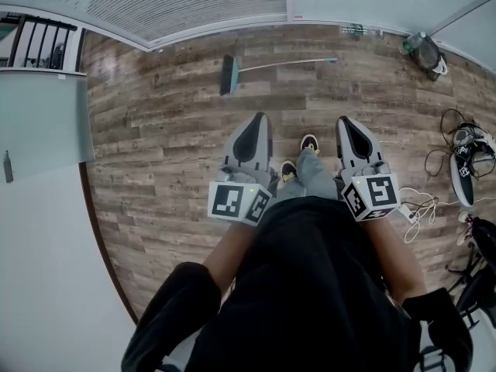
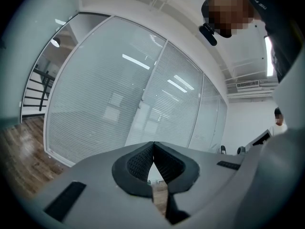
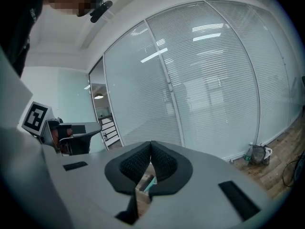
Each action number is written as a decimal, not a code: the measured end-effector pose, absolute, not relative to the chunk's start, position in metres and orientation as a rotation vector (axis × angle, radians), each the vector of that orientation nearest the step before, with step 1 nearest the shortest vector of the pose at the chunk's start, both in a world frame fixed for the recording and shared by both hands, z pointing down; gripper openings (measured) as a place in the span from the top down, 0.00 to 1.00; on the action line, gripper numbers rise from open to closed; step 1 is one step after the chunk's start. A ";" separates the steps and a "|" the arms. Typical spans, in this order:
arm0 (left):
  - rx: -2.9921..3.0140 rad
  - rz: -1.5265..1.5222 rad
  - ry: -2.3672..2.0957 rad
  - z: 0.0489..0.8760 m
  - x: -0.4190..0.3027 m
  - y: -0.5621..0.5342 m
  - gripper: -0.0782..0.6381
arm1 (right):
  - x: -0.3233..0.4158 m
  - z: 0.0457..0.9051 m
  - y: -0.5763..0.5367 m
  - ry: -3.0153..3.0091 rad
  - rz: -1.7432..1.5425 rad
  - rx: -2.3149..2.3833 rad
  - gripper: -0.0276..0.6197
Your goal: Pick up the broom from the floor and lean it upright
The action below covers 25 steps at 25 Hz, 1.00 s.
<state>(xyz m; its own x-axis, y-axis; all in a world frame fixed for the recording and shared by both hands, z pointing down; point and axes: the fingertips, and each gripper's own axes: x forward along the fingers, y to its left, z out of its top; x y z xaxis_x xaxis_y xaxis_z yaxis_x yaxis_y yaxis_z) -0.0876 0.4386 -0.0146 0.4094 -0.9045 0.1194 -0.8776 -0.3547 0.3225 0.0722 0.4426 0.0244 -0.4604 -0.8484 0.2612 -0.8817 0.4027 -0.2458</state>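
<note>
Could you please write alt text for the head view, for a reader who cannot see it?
A broom lies flat on the wooden floor near a glass wall, ahead of a person seen from above. Their left gripper and right gripper, both shut and empty, are well short of it.

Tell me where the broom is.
In the head view the broom lies flat on the wood floor, top centre, beside the glass wall, brush end left.

teal broom, brown wood-plank floor
</note>
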 end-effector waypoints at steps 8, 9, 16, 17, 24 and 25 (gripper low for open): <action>2.389 -0.078 -1.555 -0.026 -0.058 0.388 0.86 | 0.105 0.023 0.392 -2.577 0.528 1.602 0.93; 2.393 -0.069 -1.556 -0.026 -0.053 0.381 0.86 | 0.112 0.025 0.385 -2.573 0.524 1.610 0.93; 2.390 -0.022 -1.608 -0.028 -0.048 0.362 0.86 | 0.126 0.034 0.354 -2.597 0.530 1.592 0.93; 2.384 -0.018 -1.615 -0.027 -0.048 0.360 0.86 | 0.125 0.033 0.352 -2.602 0.525 1.585 0.93; 2.375 0.006 -1.612 -0.026 -0.051 0.351 0.86 | 0.120 0.033 0.339 -2.608 0.522 1.576 0.93; 2.375 0.003 -1.605 -0.026 -0.052 0.349 0.86 | 0.118 0.034 0.338 -2.605 0.518 1.572 0.93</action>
<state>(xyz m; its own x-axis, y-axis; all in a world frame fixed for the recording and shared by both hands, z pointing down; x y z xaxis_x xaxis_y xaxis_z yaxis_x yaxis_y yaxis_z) -0.0523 0.3487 -0.0255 0.3844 -0.9103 0.1537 -0.9108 -0.3468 0.2240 0.1182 0.3377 0.0344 -0.4800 -0.8498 0.2179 -0.8684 0.4252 -0.2551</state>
